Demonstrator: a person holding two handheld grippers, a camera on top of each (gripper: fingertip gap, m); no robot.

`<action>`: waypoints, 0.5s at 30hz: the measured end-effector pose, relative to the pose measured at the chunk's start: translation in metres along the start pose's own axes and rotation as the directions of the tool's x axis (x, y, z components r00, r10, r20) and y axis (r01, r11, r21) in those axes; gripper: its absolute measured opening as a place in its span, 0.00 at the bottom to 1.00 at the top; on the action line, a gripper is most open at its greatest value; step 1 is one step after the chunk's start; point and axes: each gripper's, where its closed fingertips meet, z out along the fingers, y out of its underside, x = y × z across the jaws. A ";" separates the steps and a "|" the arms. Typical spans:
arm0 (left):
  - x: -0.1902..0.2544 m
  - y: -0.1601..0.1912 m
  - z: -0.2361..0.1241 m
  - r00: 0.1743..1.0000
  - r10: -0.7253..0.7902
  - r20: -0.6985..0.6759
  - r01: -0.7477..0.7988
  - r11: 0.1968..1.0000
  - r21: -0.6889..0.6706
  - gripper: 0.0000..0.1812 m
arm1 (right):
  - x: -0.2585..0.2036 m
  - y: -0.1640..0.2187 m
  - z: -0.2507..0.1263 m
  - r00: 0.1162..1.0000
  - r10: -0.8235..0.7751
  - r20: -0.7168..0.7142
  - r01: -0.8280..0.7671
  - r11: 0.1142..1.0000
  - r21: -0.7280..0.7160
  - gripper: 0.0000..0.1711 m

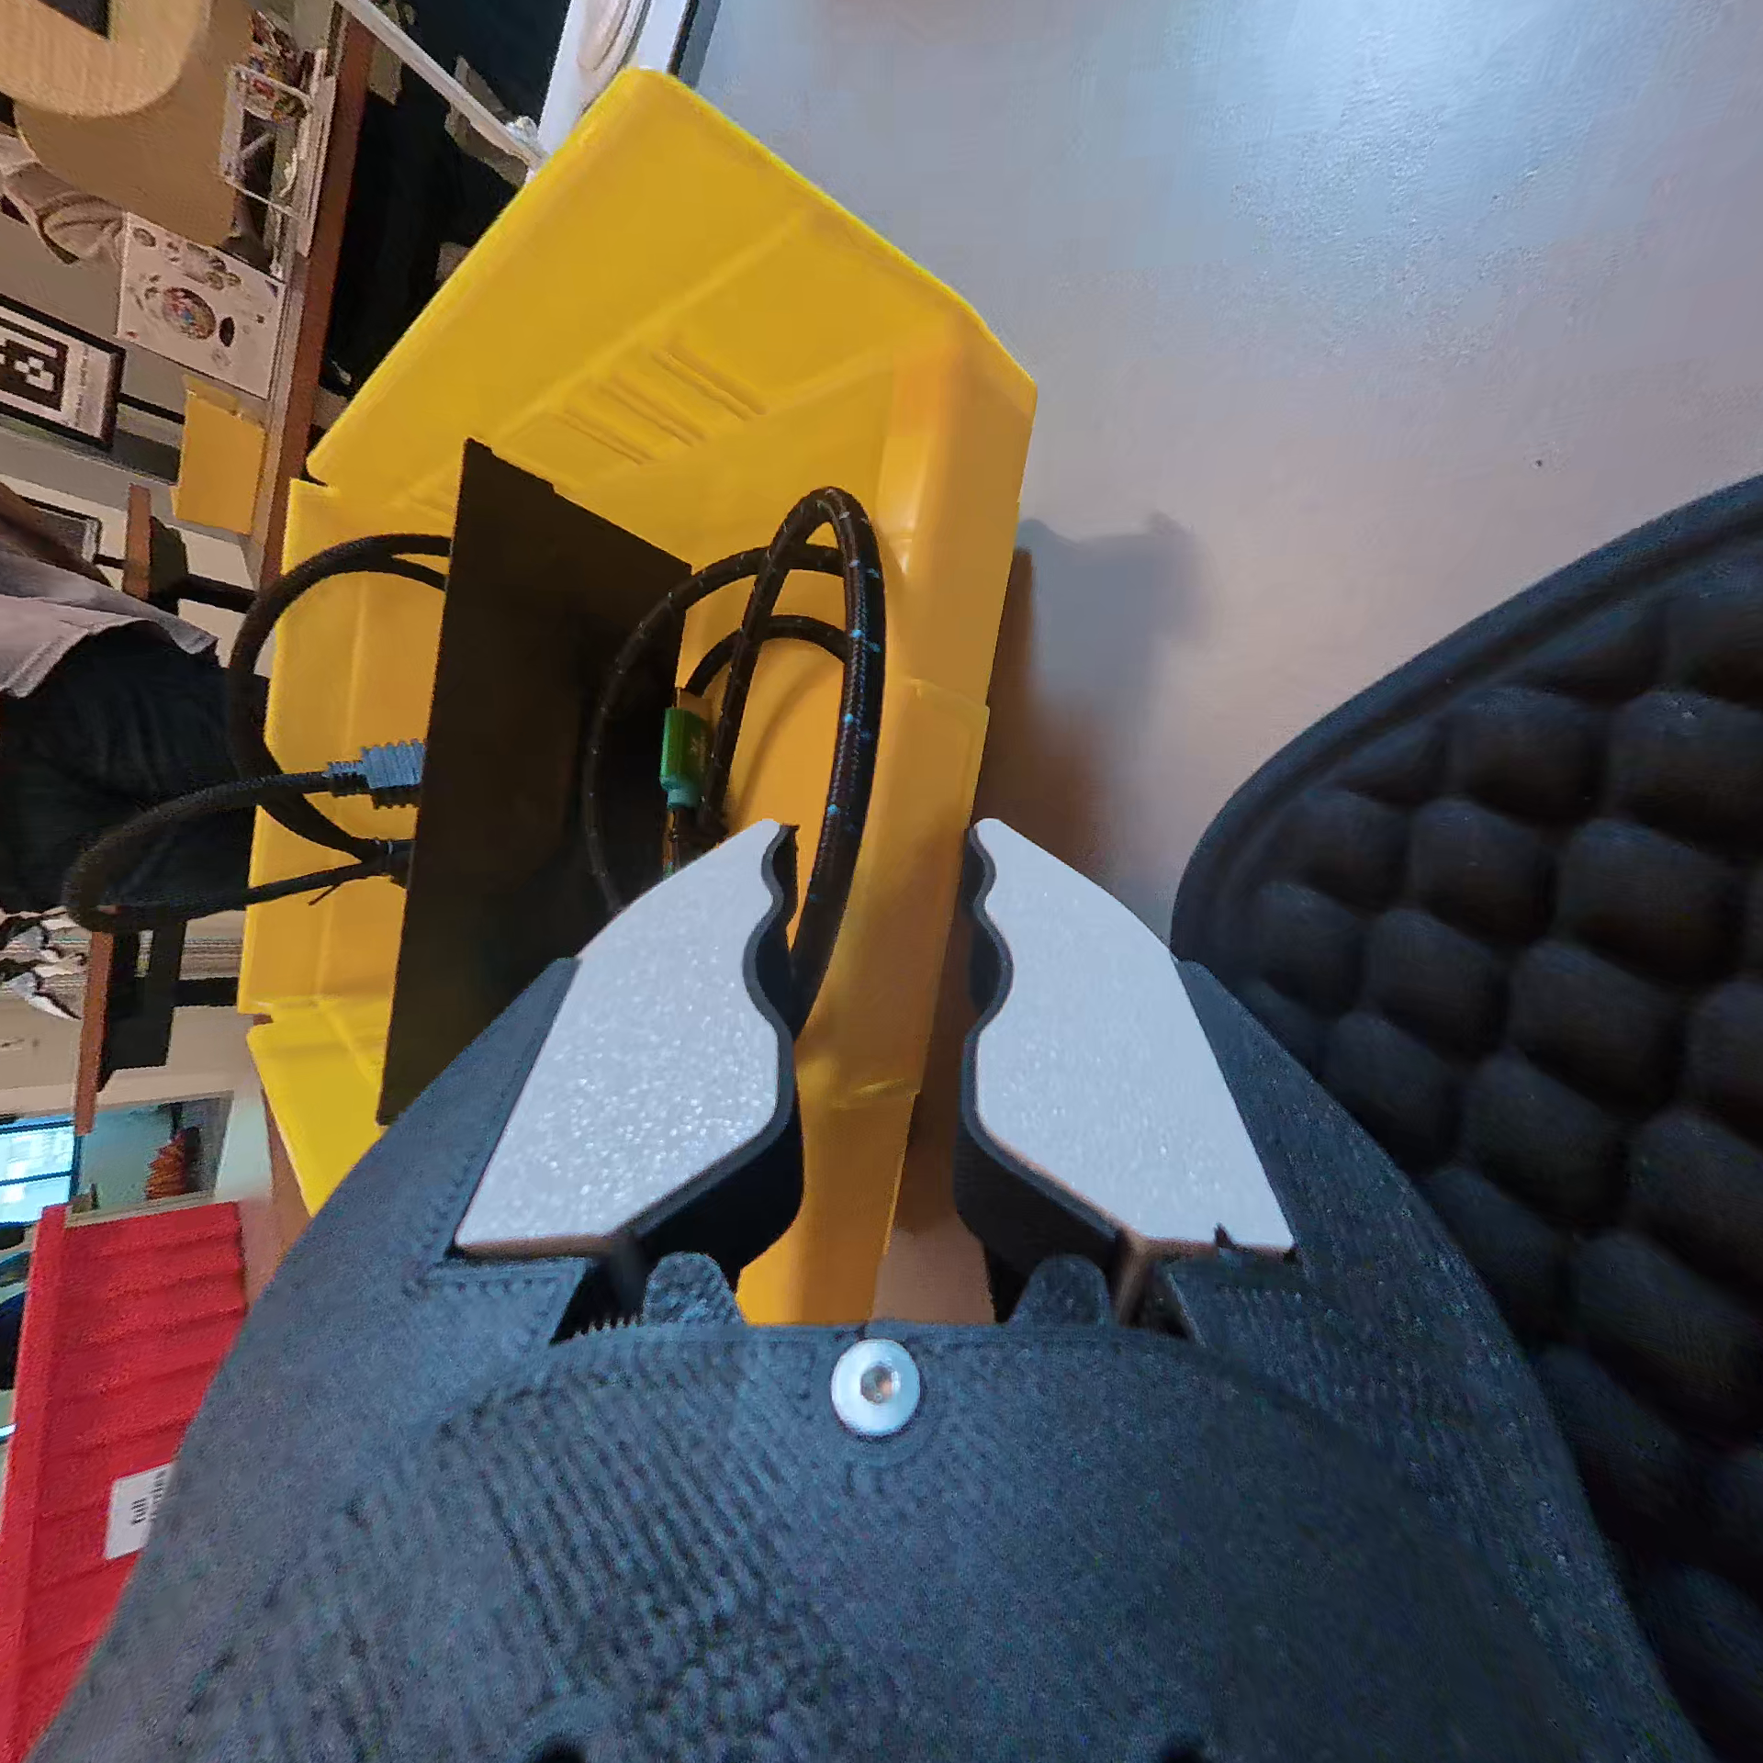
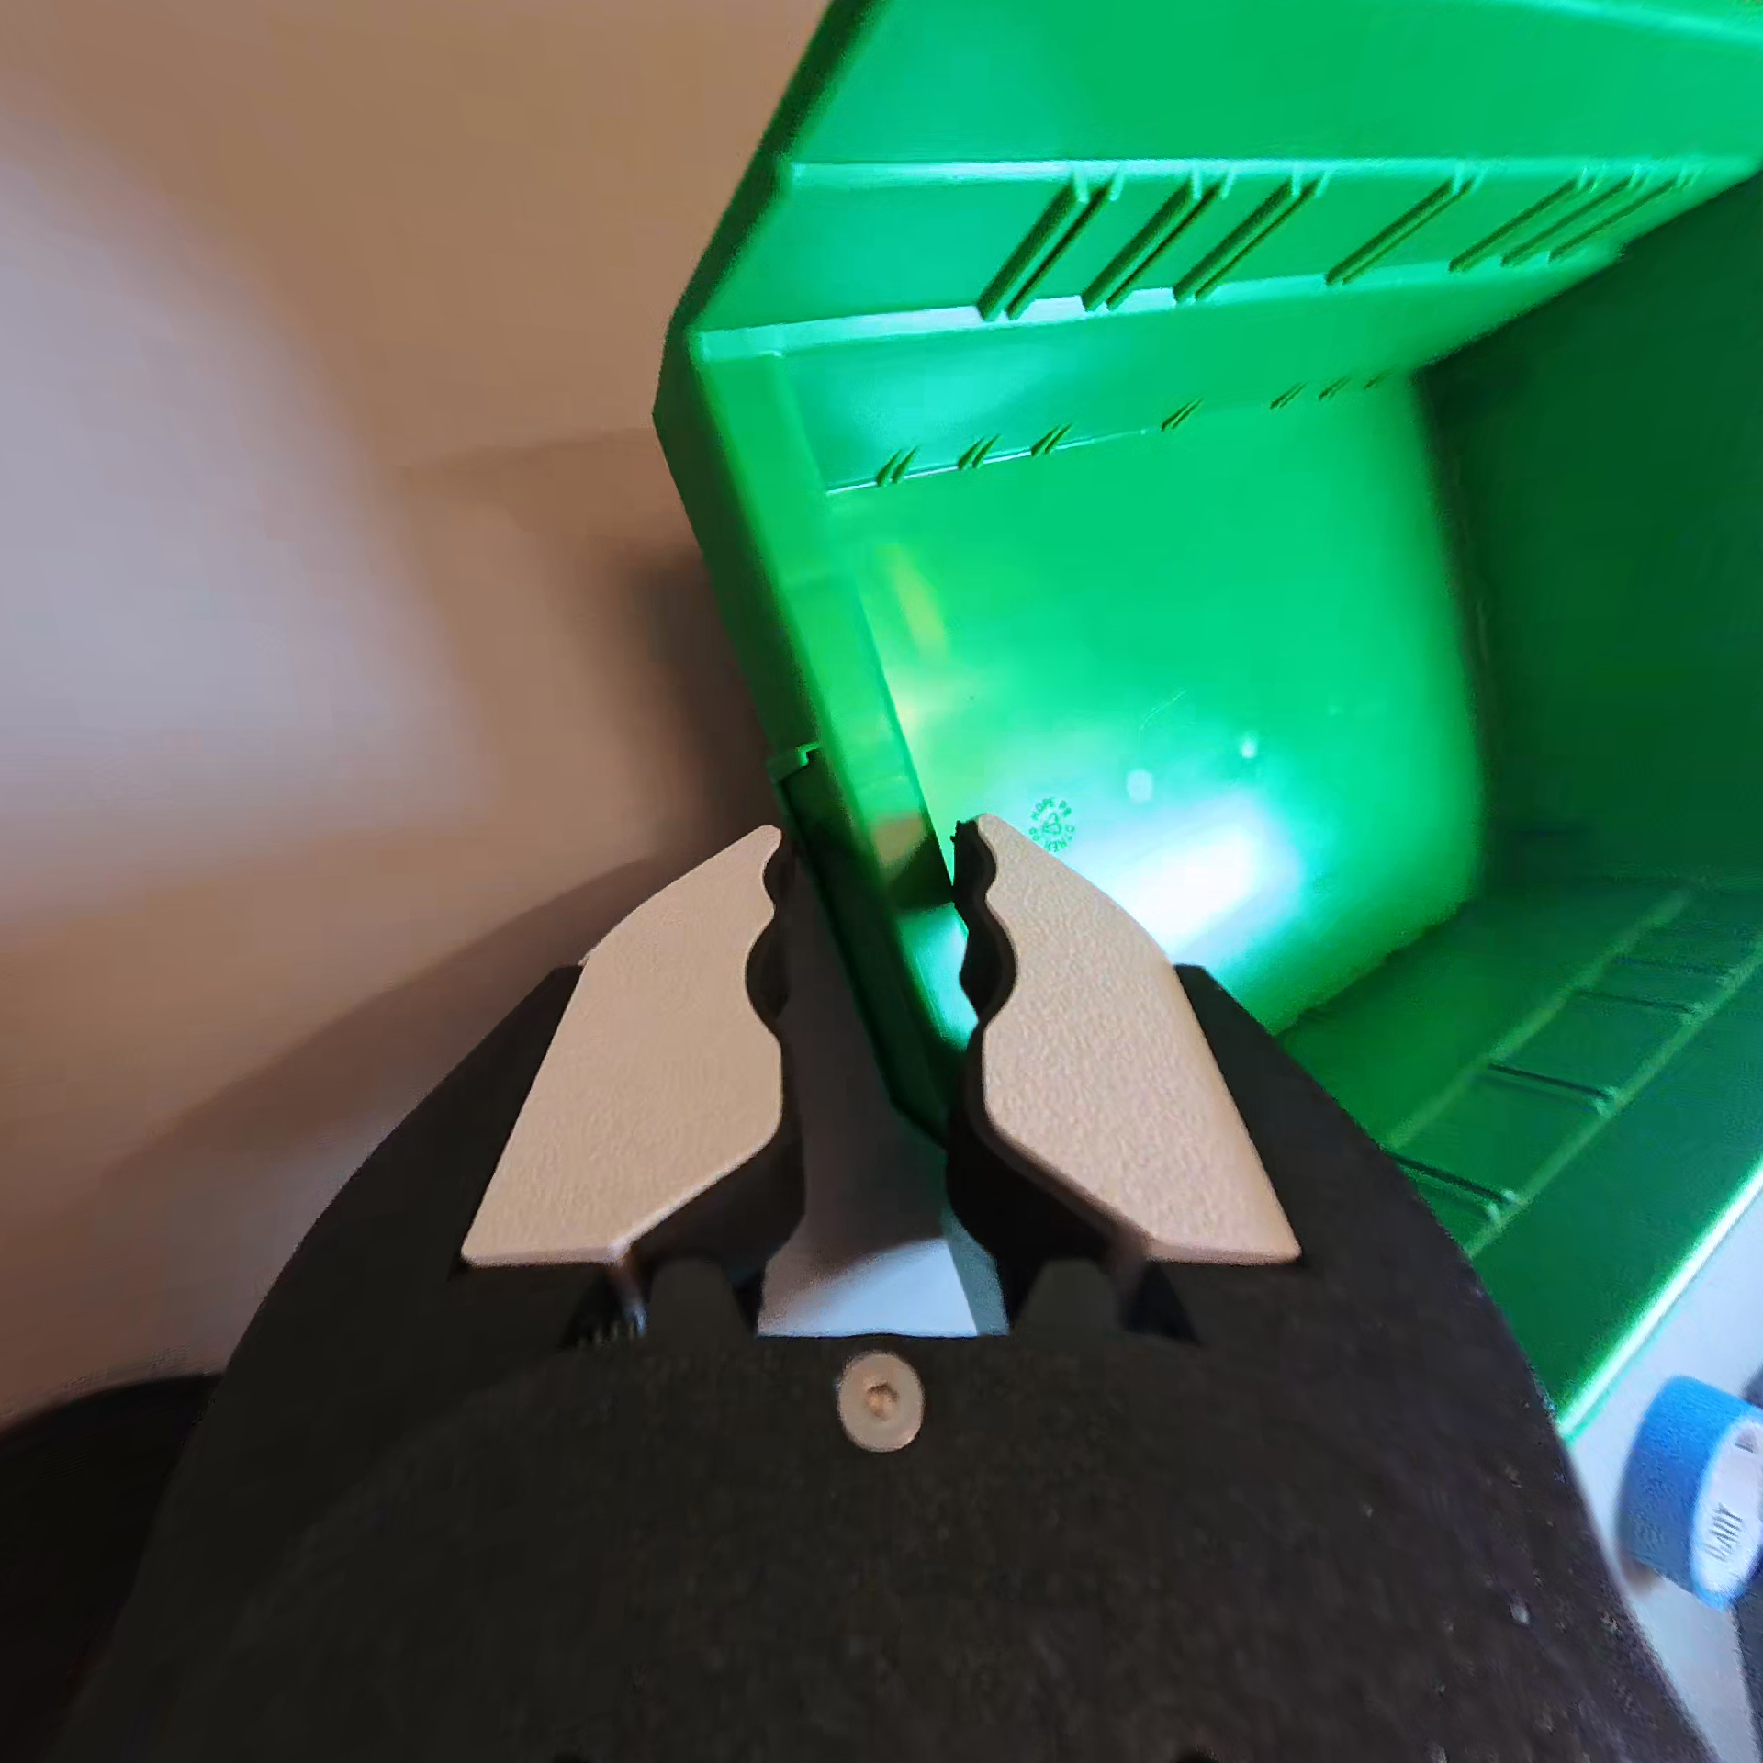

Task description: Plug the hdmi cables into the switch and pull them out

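In the left wrist view a yellow bin (image 1: pixel 668 286) holds a black switch box (image 1: pixel 515 763). A grey plug (image 1: pixel 386 763) and a second black lead (image 1: pixel 286 882) sit in the switch's left side. Coiled black braided HDMI cable (image 1: pixel 859 668) and a green-shelled plug (image 1: pixel 689 754) lie in the bin beside the switch. My left gripper (image 1: pixel 878 840) is closed to a narrow gap over the yellow bin's near wall (image 1: pixel 849 1097); the cable loop runs behind its left finger. My right gripper (image 2: pixel 873 840) is closed the same way over the side wall (image 2: pixel 859 954) of an empty green bin (image 2: pixel 1145 668).
A black quilted cushion (image 1: pixel 1526 954) lies right of the yellow bin on the grey table. A red item (image 1: pixel 114 1336) and a cluttered room edge are at the left. A blue tape roll (image 2: pixel 1689 1507) lies beside the green bin. The gap from one gripper's tips to the other's is roughly 35 cm.
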 end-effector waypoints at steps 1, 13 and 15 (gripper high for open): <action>-0.001 -0.002 0.001 1.000 0.012 0.004 -0.012 1.000 -0.004 0.18 | 0.009 0.006 0.001 1.000 -0.012 -0.023 0.012 1.000 0.006 0.19; -0.023 -0.006 0.030 0.999 0.025 0.031 -0.025 1.000 -0.001 0.18 | 0.076 0.023 0.014 0.965 0.221 -0.143 -0.203 0.971 0.127 0.23; -0.032 -0.005 0.038 0.999 0.006 0.054 -0.007 1.000 0.012 0.19 | 0.080 0.008 0.005 0.942 0.305 -0.142 -0.263 0.930 0.256 0.24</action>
